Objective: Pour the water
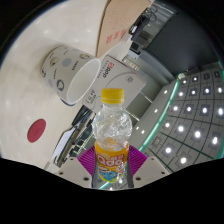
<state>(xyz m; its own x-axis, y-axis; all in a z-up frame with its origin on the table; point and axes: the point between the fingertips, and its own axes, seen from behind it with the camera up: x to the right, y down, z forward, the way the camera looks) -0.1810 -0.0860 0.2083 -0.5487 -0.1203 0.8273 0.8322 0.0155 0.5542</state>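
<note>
Gripper (112,168) at the base of the view, closed on a bottle (113,135). Purple pads (88,158) press against the lower body of the bottle from both sides, one pad showing at each flank of the label.

Bottle: clear plastic, ribbed body, yellow screw cap (113,96) on and seated. Label around the lower part is orange and yellow with some print, too small to read. The body looks clear and pale through the middle; the fill level cannot be told. The bottle stands roughly in line with the fingers, cap pointing away from the gripper.

Just beyond the cap, slightly to one side, sits a white mug (68,73) with small printed patterns on its wall. The whole view is tilted, so the mug appears to lie over, with its dark mouth turned toward the bottle. What the mug holds cannot be seen; the inside reads as dark only. The mug and the bottle cap are near each other but apart.

The mug rests on a pale counter (40,100). A small red round spot (37,129) lies on that surface, off to the side of the bottle. Behind the mug is a white box-shaped object (130,68) with red print. On the far side of the bottle, a dark panel with rows of bright lights (195,120).
</note>
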